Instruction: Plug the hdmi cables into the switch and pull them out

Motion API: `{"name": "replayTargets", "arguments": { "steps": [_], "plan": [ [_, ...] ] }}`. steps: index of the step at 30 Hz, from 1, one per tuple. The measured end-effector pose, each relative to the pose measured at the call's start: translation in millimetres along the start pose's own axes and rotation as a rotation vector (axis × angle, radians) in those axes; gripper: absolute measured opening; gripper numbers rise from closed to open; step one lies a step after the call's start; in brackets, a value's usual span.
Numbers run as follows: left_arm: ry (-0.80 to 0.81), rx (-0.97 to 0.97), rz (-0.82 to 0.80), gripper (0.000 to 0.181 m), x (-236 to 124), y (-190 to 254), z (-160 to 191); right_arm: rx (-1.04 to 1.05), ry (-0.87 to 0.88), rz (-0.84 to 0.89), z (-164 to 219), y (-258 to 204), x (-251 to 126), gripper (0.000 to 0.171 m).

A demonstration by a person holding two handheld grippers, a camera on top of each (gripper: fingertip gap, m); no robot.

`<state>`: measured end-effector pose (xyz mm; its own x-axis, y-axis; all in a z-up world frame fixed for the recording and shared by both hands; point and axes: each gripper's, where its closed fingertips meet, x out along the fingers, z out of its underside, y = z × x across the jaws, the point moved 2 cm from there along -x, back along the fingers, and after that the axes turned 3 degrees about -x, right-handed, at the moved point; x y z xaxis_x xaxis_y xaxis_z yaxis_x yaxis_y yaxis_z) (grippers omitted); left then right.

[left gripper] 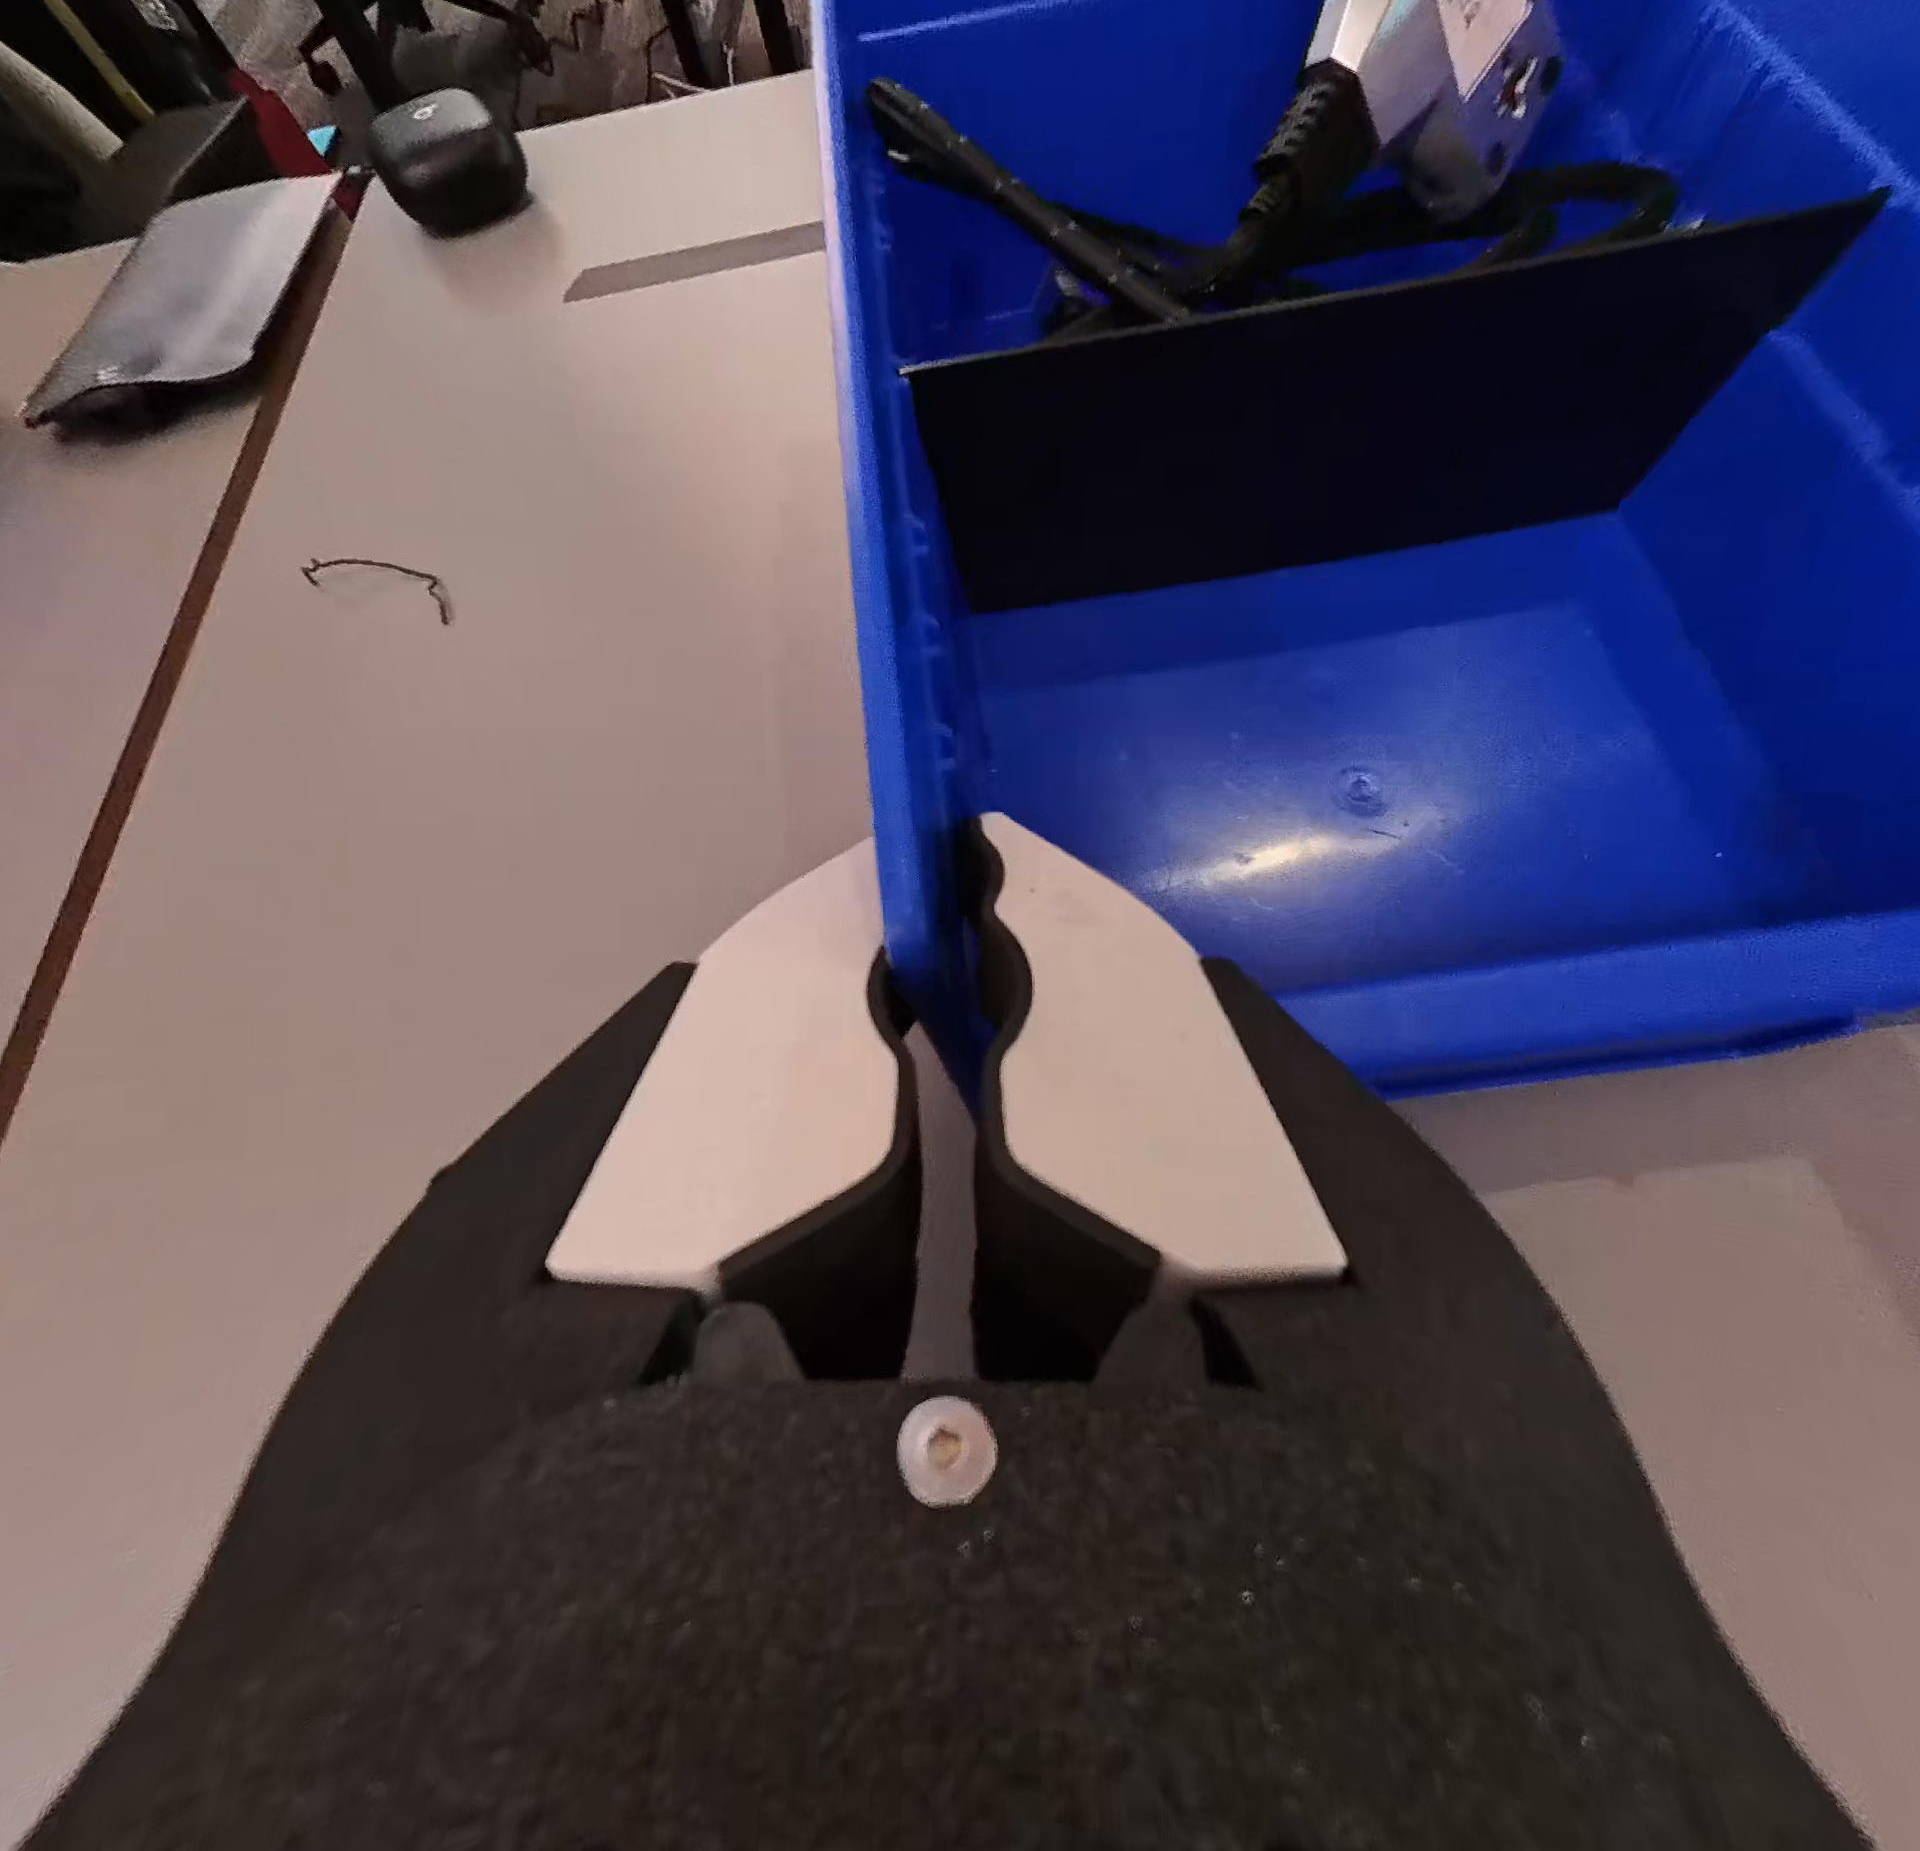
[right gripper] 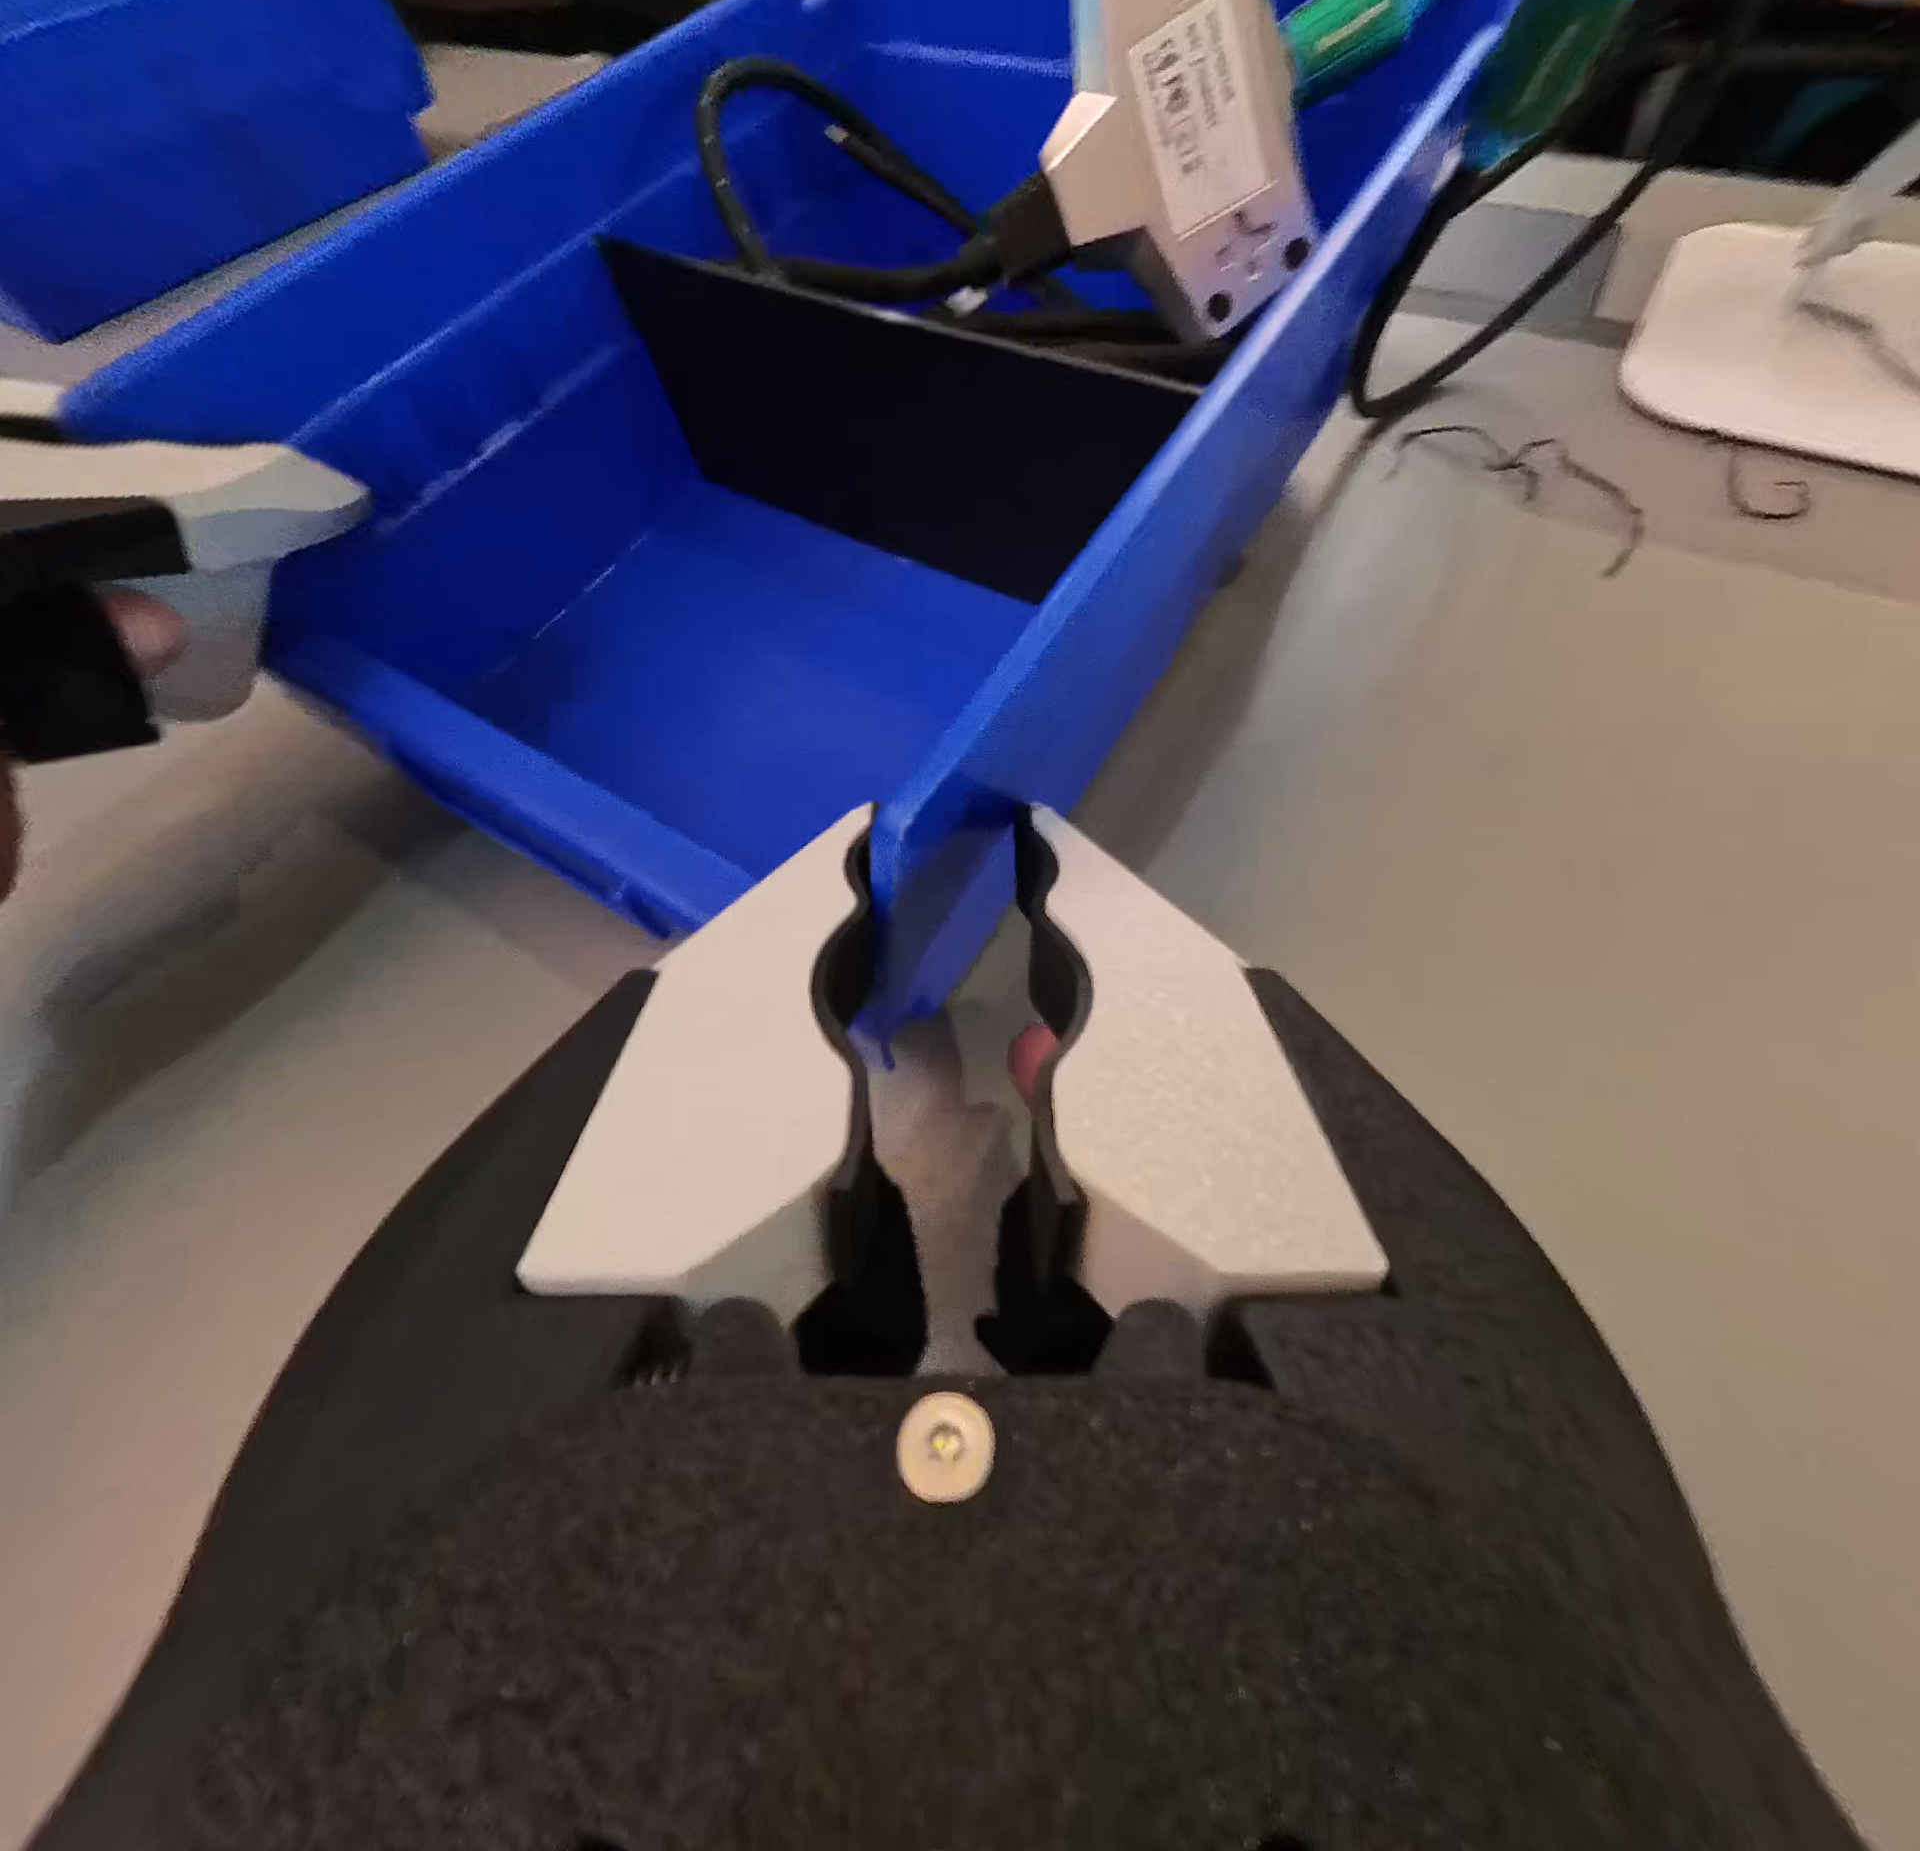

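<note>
Gripping opposite near corners of the blue plastic bin, the 2 grippers appear to be steadying or shifting it on the pale grey table before any plugging begins. The left gripper has its jaws closed on the bin's left wall; the right gripper clamps the right wall's near end. A dark flat divider splits the bin into 2 compartments, the near one bare. In the far compartment, well beyond both sets of jaws, the silver box-shaped HDMI switch leans against the wall, and the black braided HDMI cables lie coiled beside it, 1 seemingly plugged in.
</note>
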<state>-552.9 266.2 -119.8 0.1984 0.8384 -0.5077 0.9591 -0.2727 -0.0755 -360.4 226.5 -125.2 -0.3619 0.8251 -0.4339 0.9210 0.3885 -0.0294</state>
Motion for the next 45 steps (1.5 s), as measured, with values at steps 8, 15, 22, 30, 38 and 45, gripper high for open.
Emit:
{"name": "replayTargets", "arguments": {
  "steps": [8,15,22,30,38,45],
  "plan": [
    [-0.018,-0.017,-0.092,0.007,-15,9,10,0.018,-0.020,-0.367,27,54,-95,0.038],
    [0.100,-0.012,-0.298,0.039,-56,3,-1,0.186,0.105,-0.158,75,200,-198,0.044],
    [0.285,-0.209,-0.037,0.038,-89,86,-23,0.142,0.198,0.222,84,287,-257,0.048],
    [0.168,-0.136,0.205,0.035,-79,178,3,0.111,0.115,0.421,125,338,-300,0.052],
    [0.135,-0.210,0.238,0.032,-77,160,14,0.215,0.113,0.502,130,387,-316,0.050],
    [0.115,-0.202,0.258,0.032,-79,164,18,0.321,0.138,0.430,131,382,-308,0.050]
  ]
}}
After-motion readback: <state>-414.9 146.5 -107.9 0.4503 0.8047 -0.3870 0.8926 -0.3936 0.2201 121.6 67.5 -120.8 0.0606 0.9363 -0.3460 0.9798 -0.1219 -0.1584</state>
